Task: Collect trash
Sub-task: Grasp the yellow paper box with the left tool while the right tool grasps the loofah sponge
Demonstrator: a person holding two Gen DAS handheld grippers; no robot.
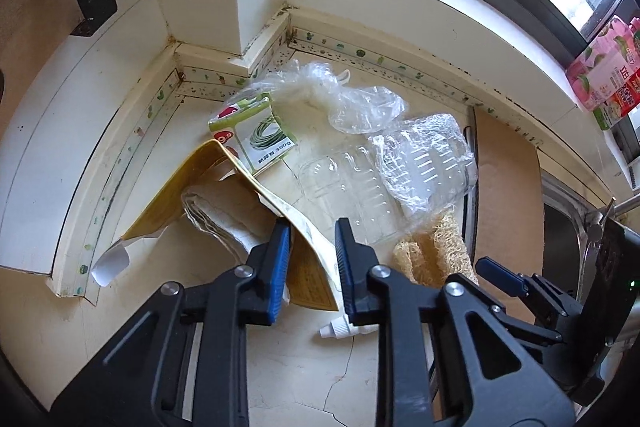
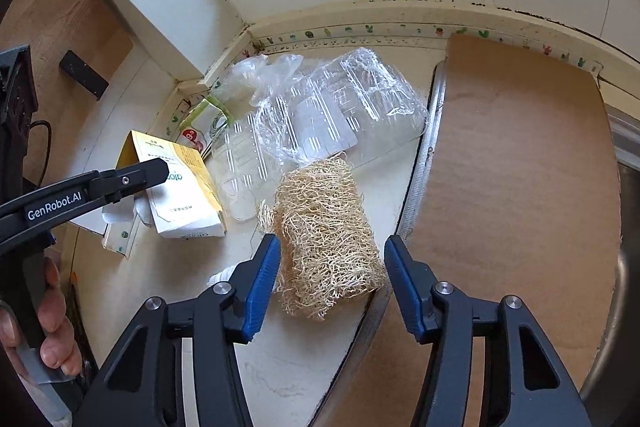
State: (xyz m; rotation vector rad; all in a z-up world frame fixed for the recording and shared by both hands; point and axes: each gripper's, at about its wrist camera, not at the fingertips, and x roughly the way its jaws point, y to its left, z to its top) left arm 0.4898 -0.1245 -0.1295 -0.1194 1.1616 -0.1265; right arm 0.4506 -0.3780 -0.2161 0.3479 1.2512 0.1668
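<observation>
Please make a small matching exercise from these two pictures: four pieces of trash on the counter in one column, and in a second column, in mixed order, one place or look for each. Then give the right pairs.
Things
1. yellow carton
2. loofah scrubber
3. clear plastic tray
4. green bean packet

Descriptions
A. pale fibrous mesh, between the right gripper's open fingers
B. see-through, ridged, lying flat in the middle of the pile
C. torn open, one flap between the left gripper's fingers
D. printed with long green pods, nearest the wall corner

Pairs: 1-C, 2-A, 3-B, 4-D
</observation>
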